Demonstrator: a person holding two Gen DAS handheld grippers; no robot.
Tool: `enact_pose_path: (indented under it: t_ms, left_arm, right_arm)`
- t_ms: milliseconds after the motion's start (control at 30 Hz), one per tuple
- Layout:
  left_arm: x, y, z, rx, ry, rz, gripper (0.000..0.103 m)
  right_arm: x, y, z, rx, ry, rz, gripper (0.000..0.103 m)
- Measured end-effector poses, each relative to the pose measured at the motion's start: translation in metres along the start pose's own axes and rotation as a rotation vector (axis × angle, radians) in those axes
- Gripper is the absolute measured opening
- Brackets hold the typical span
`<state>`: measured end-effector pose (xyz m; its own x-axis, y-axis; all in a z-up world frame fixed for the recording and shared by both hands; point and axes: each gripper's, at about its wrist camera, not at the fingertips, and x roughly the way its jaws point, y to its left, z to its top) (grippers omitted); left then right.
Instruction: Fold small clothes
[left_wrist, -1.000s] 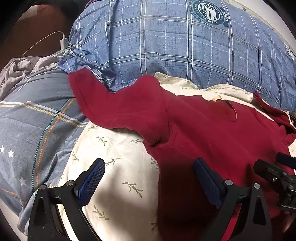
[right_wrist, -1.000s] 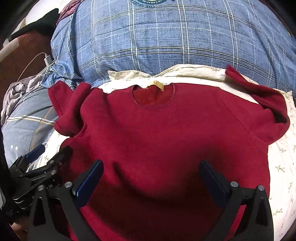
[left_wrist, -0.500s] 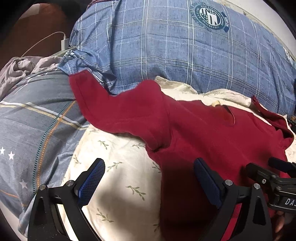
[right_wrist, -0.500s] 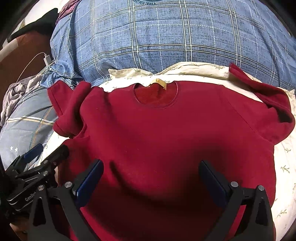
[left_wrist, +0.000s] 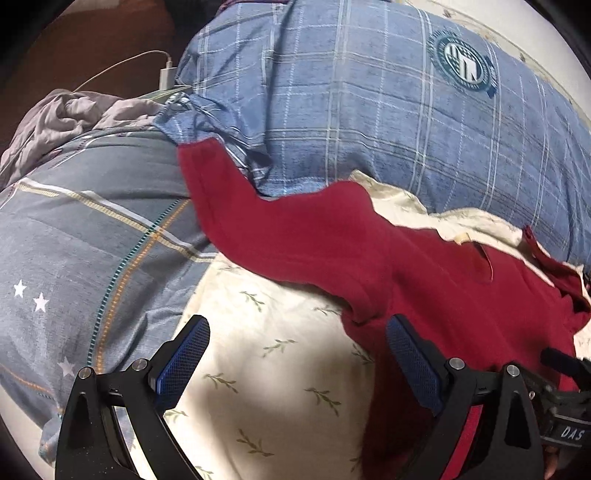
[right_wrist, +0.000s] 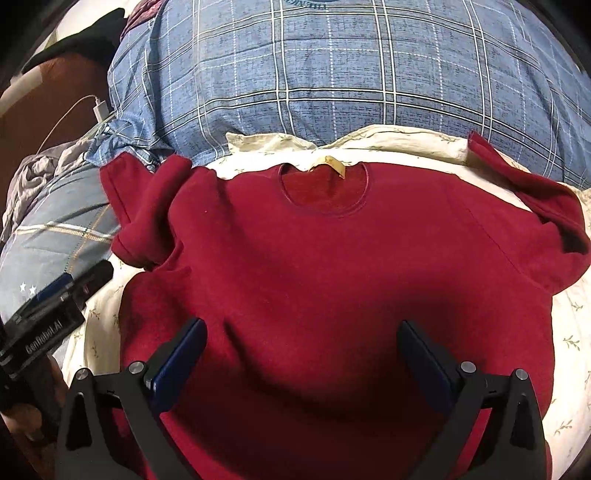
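A dark red sweatshirt (right_wrist: 332, 266) lies front up on a cream leaf-print sheet (left_wrist: 280, 362), its neckline and yellow tag toward the far pillow. Its left sleeve (left_wrist: 280, 229) runs up over the grey-blue quilt. The right sleeve (right_wrist: 535, 199) is bunched at the far right. My left gripper (left_wrist: 295, 354) is open above the sheet, just left of the garment's side seam, holding nothing. My right gripper (right_wrist: 303, 354) is open over the lower chest of the sweatshirt, also holding nothing. The left gripper's body (right_wrist: 55, 306) shows at the left edge of the right wrist view.
A large blue plaid pillow (right_wrist: 332, 74) fills the far side. A grey-blue quilt with stars and stripes (left_wrist: 81, 258) lies to the left, with crumpled grey cloth (left_wrist: 66, 118) and a white charger and cable (left_wrist: 166, 74) beyond it.
Both grippers have drawn back and slid left a little; the left one now sits more over bare sheet. Both stay open. The sweatshirt has not moved.
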<state>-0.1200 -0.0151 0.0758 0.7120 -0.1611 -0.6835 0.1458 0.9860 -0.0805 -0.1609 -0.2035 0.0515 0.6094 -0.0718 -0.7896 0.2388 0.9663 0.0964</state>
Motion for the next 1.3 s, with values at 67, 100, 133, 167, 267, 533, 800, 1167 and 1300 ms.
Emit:
enact_pose_path:
  t_ms: [67,100,133,167,267,533,800,1167,1300]
  left_arm:
    - [0.0,0.006,0.002,-0.017,-0.004,0.006,0.096]
    - [0.001,0.009,0.004,-0.027,-0.005,0.012,0.096]
    - [0.001,0.012,0.005,-0.038,-0.005,0.017,0.096]
    - [0.002,0.015,0.006,-0.048,-0.005,0.022,0.096]
    - [0.005,0.025,0.008,-0.084,0.001,0.04,0.096]
    - [0.017,0.033,0.013,-0.131,0.028,0.074,0.096]
    - [0.021,0.036,0.014,-0.115,0.028,0.081,0.096]
    - [0.014,0.062,0.016,-0.164,0.026,0.186,0.096]
    - [0.017,0.073,0.016,-0.208,0.035,0.237,0.096]
  right_arm:
    - [-0.001,0.001,0.001,-0.002,0.0,0.003,0.103]
    - [-0.001,0.002,0.002,-0.003,-0.001,0.005,0.103]
    - [-0.002,0.002,0.004,-0.005,-0.001,0.008,0.103]
    - [-0.003,0.004,0.006,-0.007,-0.005,0.013,0.103]
    - [-0.004,0.011,0.012,-0.025,-0.013,0.025,0.103]
    - [0.001,0.031,0.015,-0.069,-0.002,0.043,0.103]
    - [0.002,0.04,0.022,-0.087,-0.009,0.064,0.102]
    - [0.014,0.097,0.075,-0.191,-0.037,0.266,0.087]
    - [0.043,0.148,0.11,-0.252,0.002,0.379,0.072]
